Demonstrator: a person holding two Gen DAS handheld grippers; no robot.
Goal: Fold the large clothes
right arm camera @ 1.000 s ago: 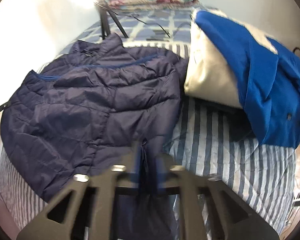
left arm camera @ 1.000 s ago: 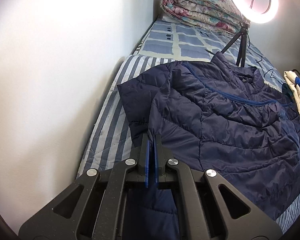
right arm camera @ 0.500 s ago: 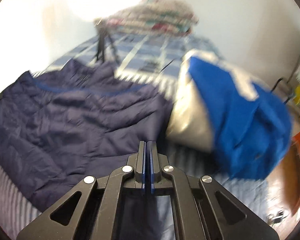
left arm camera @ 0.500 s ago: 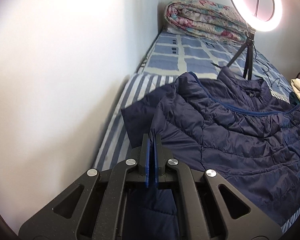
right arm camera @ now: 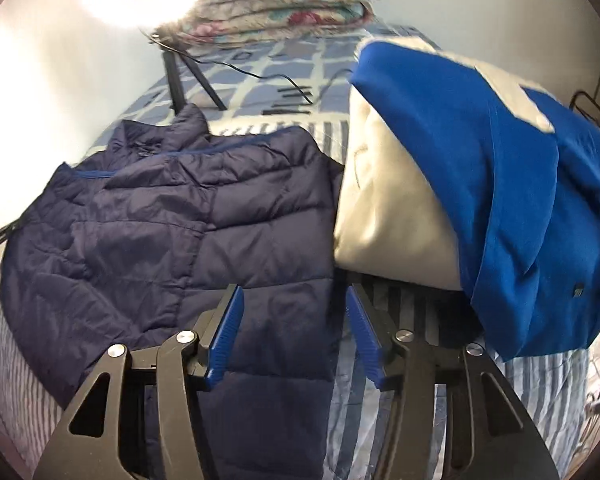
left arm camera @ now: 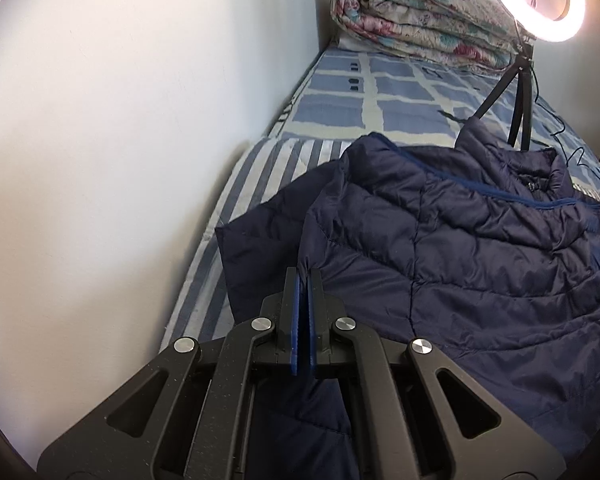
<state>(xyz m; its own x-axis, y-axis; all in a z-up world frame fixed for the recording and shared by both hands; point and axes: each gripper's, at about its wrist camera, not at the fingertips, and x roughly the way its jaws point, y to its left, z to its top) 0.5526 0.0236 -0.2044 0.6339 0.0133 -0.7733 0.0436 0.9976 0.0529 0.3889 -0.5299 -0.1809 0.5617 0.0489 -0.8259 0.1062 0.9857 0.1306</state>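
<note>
A navy quilted puffer jacket point(left arm camera: 480, 248) lies spread on the striped bed; it also shows in the right wrist view point(right arm camera: 172, 216). My left gripper point(left arm camera: 303, 276) is shut on a fold of the jacket's edge near the wall side, and the fabric hangs down between its fingers. My right gripper point(right arm camera: 294, 296) is open above the jacket's lower right part, its blue pads point(right arm camera: 230, 328) apart with the fabric lying loose between and below them.
A white wall point(left arm camera: 120, 140) runs close along the bed's left side. A ring light on a tripod point(left arm camera: 520, 92) and a folded floral quilt point(left arm camera: 420, 28) stand at the bed's head. A blue and cream garment pile point(right arm camera: 480, 184) lies right of the jacket.
My right gripper was shut on the jacket and has opened, letting the fabric go. My left gripper stays shut on the jacket and has shifted a little toward the wall.
</note>
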